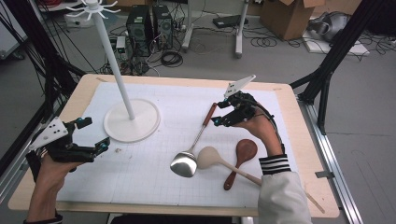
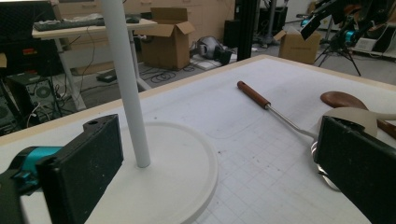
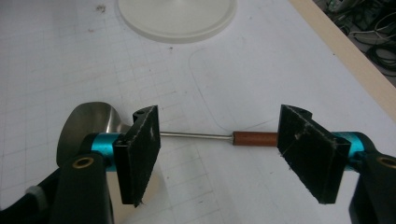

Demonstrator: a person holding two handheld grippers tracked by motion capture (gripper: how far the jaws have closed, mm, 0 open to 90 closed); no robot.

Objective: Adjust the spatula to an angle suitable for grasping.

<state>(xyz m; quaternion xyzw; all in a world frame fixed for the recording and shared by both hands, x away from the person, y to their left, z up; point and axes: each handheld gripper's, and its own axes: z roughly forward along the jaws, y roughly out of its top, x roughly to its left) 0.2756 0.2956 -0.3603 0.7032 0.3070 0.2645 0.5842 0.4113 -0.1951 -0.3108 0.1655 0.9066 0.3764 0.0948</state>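
The table (image 1: 289, 140) carries a white hook stand (image 1: 132, 120) at its left and three utensils toward the right. The metal spatula (image 1: 196, 144) lies nearest the right gripper (image 1: 223, 117), bowl toward the person, wooden handle pointing away; in the right gripper view its long axis runs straight across from one pad to the other. That gripper's jaws stand apart over the shaft, not pressing it. The left gripper (image 1: 95, 135), also parted, hovers beside the stand's base, well apart from the spatula. No containers are present.
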